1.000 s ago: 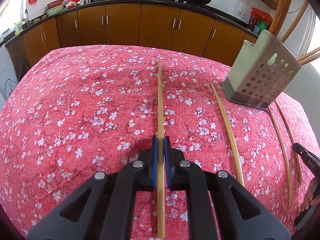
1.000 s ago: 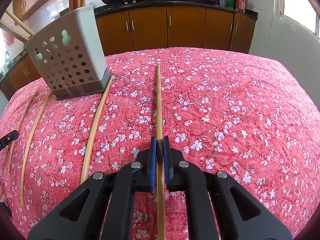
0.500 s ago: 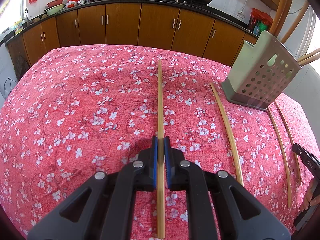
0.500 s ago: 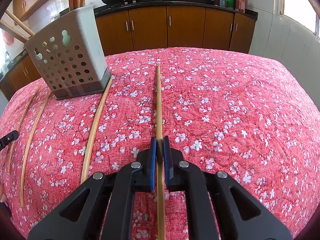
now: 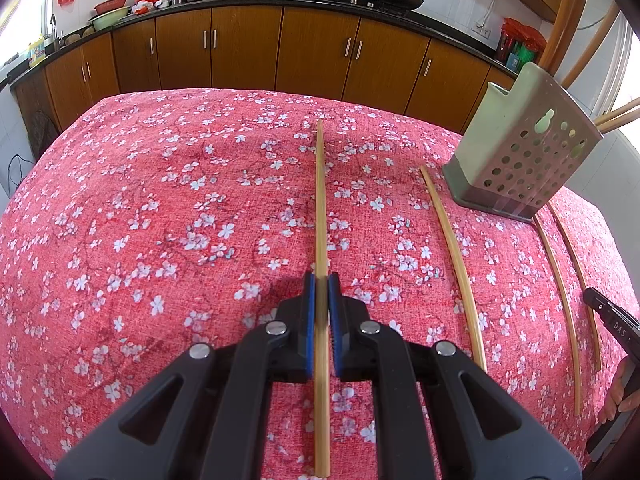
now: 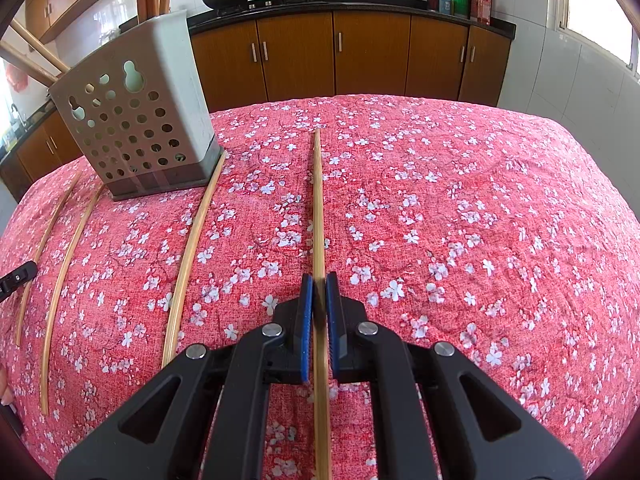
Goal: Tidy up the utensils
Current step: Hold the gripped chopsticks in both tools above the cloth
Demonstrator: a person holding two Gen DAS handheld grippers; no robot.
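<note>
Broadly, I see the worktop [image 5: 168, 216], draped in red cloth with white blossoms, filling both views. On it stands the grey perforated utensil holder [image 5: 520, 156], at two o'clock in my left wrist view and at ten o'clock in my right wrist view [image 6: 140, 120], with wooden handles rising out of its top.

My left gripper [image 5: 321, 292] has its jaws pinching a chopstick [image 5: 320, 200] between the blue pads; the stick runs straight through them, its far end pointing to twelve o'clock and its near end passing back under the camera. My right gripper [image 6: 317, 292] likewise has its jaws pressed onto a second chopstick [image 6: 317, 200], which lies along the same twelve-to-six line.

Loose chopsticks lie flat on the cloth between the two grippers. One [image 5: 452, 248] lies at three o'clock of the left jaws, its far end near the holder's base. Two thinner ones [image 5: 560, 300] lie further out toward four o'clock, starting beside the holder. In my right wrist view the same loose sticks [image 6: 192, 256] sit at nine o'clock.
</note>
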